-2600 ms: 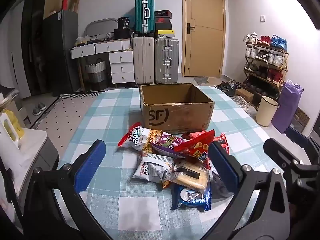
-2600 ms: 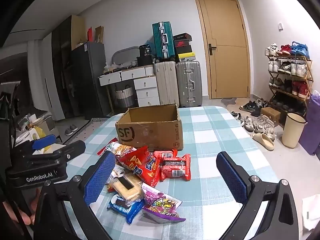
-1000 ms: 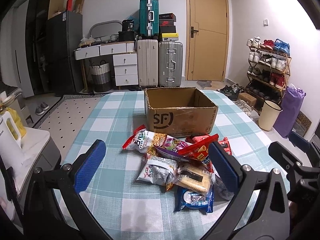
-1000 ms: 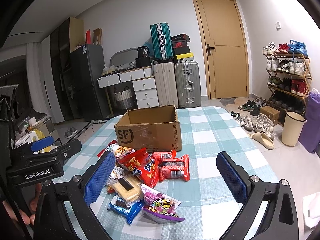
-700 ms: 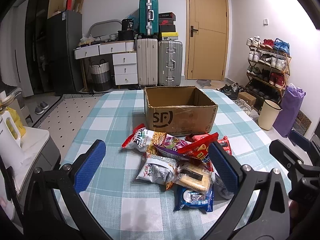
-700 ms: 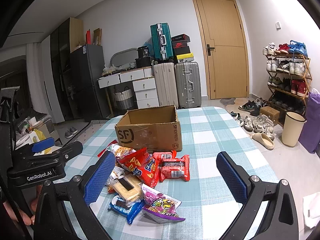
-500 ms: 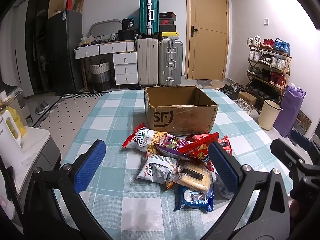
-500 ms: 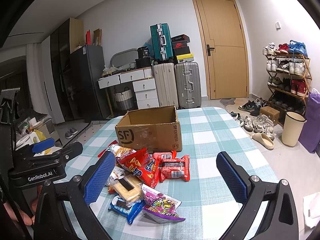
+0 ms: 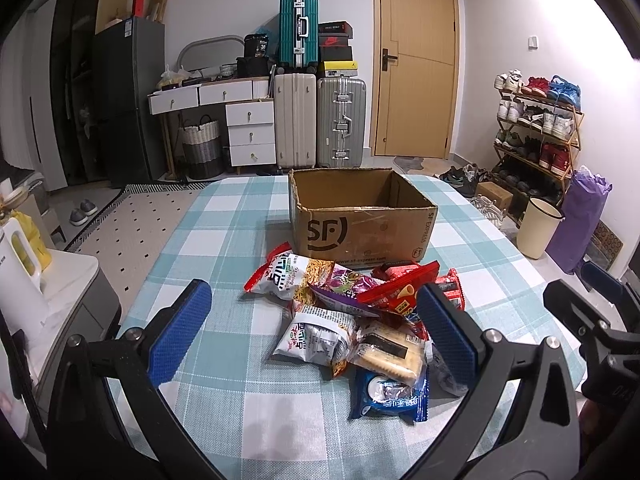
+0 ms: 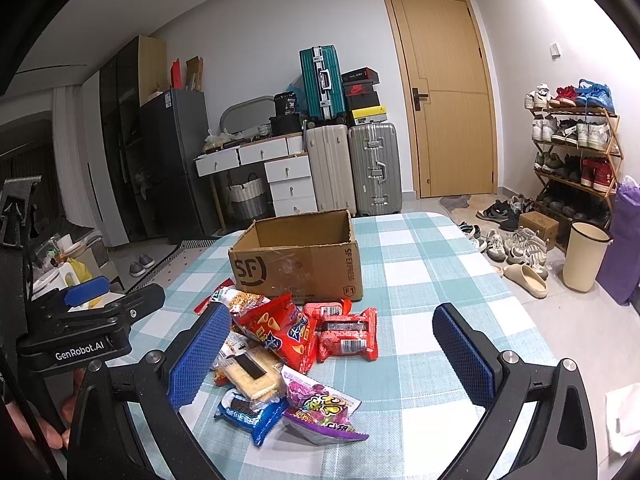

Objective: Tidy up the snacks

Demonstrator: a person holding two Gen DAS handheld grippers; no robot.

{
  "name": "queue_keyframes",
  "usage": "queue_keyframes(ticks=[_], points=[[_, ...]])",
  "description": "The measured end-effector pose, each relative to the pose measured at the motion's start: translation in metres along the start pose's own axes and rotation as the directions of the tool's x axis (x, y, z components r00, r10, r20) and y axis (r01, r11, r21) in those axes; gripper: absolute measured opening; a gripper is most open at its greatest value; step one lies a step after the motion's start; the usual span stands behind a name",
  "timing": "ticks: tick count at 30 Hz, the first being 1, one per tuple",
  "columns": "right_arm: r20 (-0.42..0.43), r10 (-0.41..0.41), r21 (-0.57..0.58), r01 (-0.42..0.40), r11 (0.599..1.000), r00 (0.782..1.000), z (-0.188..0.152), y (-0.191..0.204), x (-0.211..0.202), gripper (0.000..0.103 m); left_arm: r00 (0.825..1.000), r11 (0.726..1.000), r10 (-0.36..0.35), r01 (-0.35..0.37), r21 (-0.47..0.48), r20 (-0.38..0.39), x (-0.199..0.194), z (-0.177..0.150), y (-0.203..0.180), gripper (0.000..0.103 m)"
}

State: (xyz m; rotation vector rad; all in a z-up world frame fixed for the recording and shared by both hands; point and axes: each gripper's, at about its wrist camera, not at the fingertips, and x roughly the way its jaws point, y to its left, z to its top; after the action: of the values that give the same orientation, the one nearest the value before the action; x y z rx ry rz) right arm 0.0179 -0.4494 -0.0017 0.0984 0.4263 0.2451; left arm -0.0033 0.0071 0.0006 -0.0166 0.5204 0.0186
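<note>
One box, eight snack packets

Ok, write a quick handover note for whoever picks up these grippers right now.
Left hand-held gripper: open, empty, hovering over the near side of the snack pile.
Right hand-held gripper: open, empty, also above the table.
Cardboard box: upright behind the pile, open top; the part of its inside that shows looks empty.
Done: nothing packed, as far as can be seen.
Left: all snacks, including the red chip bag, blue cookie pack, purple bag and cracker pack, probably go into the box.
</note>
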Motion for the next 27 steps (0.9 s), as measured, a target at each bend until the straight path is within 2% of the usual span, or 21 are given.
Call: queue_keyframes(ticks=[9,18,27], points=[[-0.025,0.005,-0.012,-0.005,1.0,1.0,-0.009,0.001,0.004,0.103,1.0,1.0,-0.003,0.003,-0.001,-0.017,0.006,-0.004,0.0,0.102],[-0.092,0.008,-0.01,-0.009,1.0,0.996,-0.026,-0.003,0.021,0.103,1.0,1.0,0.003,-0.003,-0.006,-0.022,0.01,-0.006,0.003,0.102],[-0.163,0.049,0.014,-0.048,0.999,0.985,-0.048,-0.01,0.042,0.103,0.999,1.0,0.006,-0.006,-0.01,-0.034,0.018,-0.012,0.006,0.102]])
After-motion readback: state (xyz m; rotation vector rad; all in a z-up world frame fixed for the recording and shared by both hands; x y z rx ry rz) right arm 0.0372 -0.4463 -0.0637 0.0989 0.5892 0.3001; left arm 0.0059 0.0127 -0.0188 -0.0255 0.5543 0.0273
